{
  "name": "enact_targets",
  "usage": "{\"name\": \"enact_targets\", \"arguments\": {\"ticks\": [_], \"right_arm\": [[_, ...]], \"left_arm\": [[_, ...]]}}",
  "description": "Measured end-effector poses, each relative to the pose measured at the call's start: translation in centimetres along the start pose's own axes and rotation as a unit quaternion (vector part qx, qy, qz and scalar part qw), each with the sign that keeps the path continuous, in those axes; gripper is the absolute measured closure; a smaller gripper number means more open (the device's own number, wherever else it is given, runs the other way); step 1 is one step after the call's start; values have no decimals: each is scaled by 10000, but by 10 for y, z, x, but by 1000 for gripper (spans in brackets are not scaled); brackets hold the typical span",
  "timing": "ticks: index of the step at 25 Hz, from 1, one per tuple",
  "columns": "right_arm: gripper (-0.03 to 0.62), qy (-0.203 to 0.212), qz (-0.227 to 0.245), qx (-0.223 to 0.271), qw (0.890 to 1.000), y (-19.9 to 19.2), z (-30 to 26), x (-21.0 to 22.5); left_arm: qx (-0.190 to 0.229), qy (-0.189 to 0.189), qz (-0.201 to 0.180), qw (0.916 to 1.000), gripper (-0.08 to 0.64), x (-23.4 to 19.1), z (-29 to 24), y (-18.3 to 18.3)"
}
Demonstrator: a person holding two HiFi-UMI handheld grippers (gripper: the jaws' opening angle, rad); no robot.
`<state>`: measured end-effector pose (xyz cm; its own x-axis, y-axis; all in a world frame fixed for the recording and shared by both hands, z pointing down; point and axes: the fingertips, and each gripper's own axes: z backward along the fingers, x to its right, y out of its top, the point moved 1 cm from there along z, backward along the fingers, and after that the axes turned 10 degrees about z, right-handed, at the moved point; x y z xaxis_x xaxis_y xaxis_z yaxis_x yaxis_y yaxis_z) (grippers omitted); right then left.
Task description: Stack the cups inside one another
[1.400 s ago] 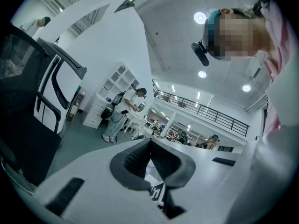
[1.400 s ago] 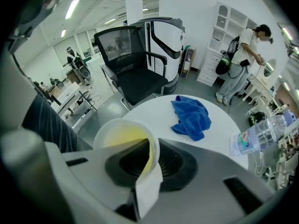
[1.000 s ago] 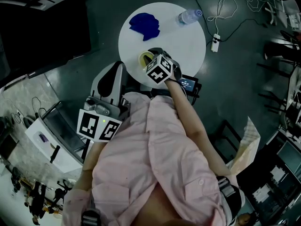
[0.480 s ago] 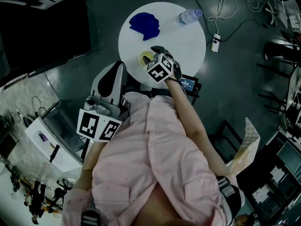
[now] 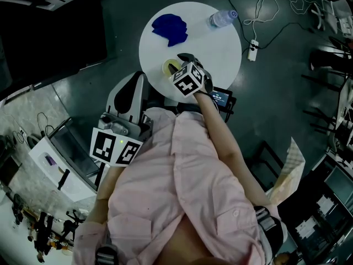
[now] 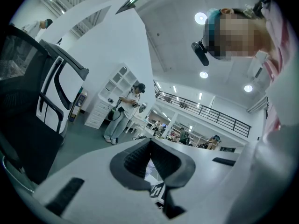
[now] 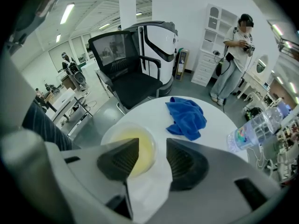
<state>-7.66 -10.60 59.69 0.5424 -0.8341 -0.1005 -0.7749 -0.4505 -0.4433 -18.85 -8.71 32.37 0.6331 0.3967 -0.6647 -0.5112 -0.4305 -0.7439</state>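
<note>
Overhead, the right gripper (image 5: 181, 59) tilts down over a yellow cup (image 5: 169, 68) at the near edge of the round white bench (image 5: 215, 46); its jaws have just been opening and stand wide apart, the cup's rim under the gap, pads clear of it; a blue cloth (image 5: 170, 30) and a bottle (image 5: 222, 19) lie beyond; the left gripper (image 6: 150, 142), jaws together on nothing, is off the bench.

Bare tabletop (image 5: 212, 46) between cloth (image 5: 170, 29), cup (image 5: 169, 67), bottle (image 5: 222, 19).

Yellow cup (image 7: 139, 149), blue cloth (image 7: 187, 118)
</note>
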Motion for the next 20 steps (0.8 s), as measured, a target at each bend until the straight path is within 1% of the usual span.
{"name": "enact_targets", "arguments": {"ticks": [13,20], "right_arm": [[411,-116,-14,99,9999,1,7,0],[417,-261,-51,218,9994,4,12,3]], "left_arm": [[35,-24,-32,10000,551,6,6,0],[45,-62,-50,10000,551,8,7,-2]]}}
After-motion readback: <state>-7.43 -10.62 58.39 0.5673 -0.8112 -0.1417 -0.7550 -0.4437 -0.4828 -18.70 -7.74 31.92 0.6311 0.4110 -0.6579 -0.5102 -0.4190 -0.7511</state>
